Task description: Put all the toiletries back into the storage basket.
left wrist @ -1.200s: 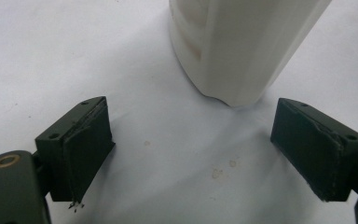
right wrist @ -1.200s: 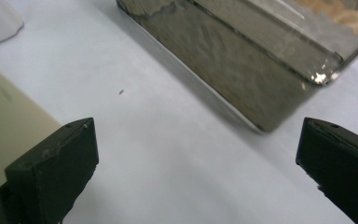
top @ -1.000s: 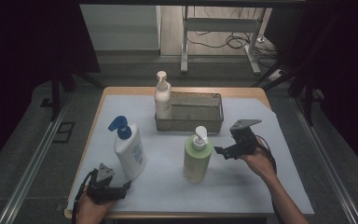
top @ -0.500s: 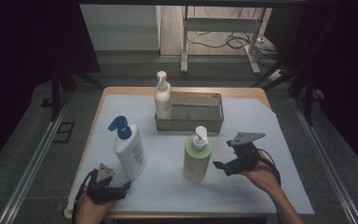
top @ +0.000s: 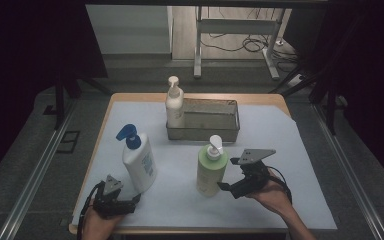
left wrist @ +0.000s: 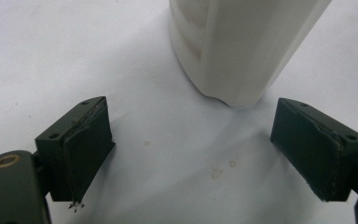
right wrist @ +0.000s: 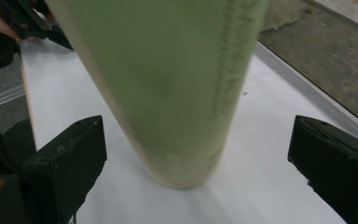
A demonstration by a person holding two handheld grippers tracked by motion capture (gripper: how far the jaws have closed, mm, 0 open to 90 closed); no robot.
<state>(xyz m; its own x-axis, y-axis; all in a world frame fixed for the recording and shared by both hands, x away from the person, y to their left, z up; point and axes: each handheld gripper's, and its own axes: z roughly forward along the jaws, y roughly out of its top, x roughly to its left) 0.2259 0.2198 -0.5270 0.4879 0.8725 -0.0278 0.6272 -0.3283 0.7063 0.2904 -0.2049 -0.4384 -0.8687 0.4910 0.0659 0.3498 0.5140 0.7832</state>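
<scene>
A green pump bottle (top: 212,170) stands upright on the white sheet (top: 280,150), right of centre. My right gripper (top: 226,184) is open just to its right, jaws spread wide; in the right gripper view the green bottle (right wrist: 168,88) rises between them, untouched. A white bottle with a blue pump (top: 137,161) stands at the left. My left gripper (top: 130,201) rests open at the table's front left, and the white bottle's base (left wrist: 233,46) sits just beyond its jaws. A third white pump bottle (top: 174,106) stands at the left end of a grey metal tray (top: 215,131).
The metal tray stands behind the green bottle at the middle back. The table's wooden front edge (top: 180,231) runs close under both hands. Rails and dark floor flank the table; a desk frame with cables (top: 240,35) stands beyond it.
My right gripper has come down and forward toward the front edge, lowering to the green bottle's base with its jaws around it. The left gripper and the bottles have stayed put.
</scene>
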